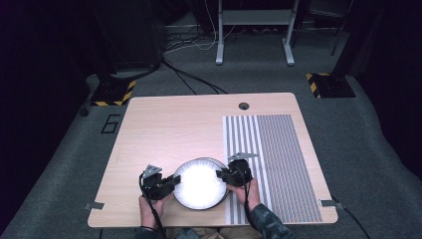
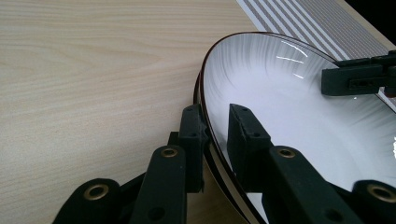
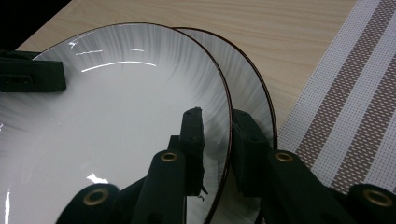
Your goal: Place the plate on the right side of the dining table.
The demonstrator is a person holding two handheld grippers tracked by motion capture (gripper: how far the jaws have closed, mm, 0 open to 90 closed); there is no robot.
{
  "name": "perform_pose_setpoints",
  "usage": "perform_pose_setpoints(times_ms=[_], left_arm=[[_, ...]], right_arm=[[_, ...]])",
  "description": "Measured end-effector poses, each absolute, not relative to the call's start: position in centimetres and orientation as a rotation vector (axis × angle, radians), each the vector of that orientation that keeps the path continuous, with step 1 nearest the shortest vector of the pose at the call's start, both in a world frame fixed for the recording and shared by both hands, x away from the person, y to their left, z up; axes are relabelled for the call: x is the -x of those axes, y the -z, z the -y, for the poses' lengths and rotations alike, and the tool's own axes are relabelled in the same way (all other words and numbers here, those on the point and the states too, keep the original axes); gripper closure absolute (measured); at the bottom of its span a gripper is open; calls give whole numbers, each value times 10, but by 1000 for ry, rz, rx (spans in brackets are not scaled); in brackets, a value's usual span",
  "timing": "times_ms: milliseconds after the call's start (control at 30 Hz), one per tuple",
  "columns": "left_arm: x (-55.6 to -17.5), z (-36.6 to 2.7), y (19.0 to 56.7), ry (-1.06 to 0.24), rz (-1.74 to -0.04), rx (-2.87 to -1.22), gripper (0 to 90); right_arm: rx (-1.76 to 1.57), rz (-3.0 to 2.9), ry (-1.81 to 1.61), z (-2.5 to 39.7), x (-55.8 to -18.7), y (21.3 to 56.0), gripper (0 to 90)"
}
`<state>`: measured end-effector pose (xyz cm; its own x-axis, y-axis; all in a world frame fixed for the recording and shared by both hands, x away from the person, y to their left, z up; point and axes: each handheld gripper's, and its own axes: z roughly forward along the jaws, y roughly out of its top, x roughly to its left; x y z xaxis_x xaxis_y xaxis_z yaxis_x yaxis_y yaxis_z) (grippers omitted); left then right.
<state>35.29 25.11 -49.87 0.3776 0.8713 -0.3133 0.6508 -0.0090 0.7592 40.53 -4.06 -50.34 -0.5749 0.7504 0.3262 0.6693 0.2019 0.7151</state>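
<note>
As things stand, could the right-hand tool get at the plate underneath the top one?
Probably not yet. The right tool is clamped on the rim of the top plate, which covers most of the lower plate. Only the lower plate's edge peeks out beside the striped mat.

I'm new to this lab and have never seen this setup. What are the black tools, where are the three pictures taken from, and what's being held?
No robot: a person sits at a wooden table, holding a hand-worked claw in each hand. One picture looks down from above; the other two come from cameras riding on each claw.

The left claw and right claw each straddle opposite rims of the upper white plate. The right claw's picture shows a second plate stacked just beneath it. A striped placemat lies on the table's right side.
</note>
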Motion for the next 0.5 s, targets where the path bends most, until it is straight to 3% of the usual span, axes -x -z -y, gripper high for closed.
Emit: perform_pose_setpoints(times_ms=[500], left_arm=[[-351,-253,495,-299,-1360,-1637,800]], right_arm=[[-1467,-2284,-1428,46,-404,495,827]])
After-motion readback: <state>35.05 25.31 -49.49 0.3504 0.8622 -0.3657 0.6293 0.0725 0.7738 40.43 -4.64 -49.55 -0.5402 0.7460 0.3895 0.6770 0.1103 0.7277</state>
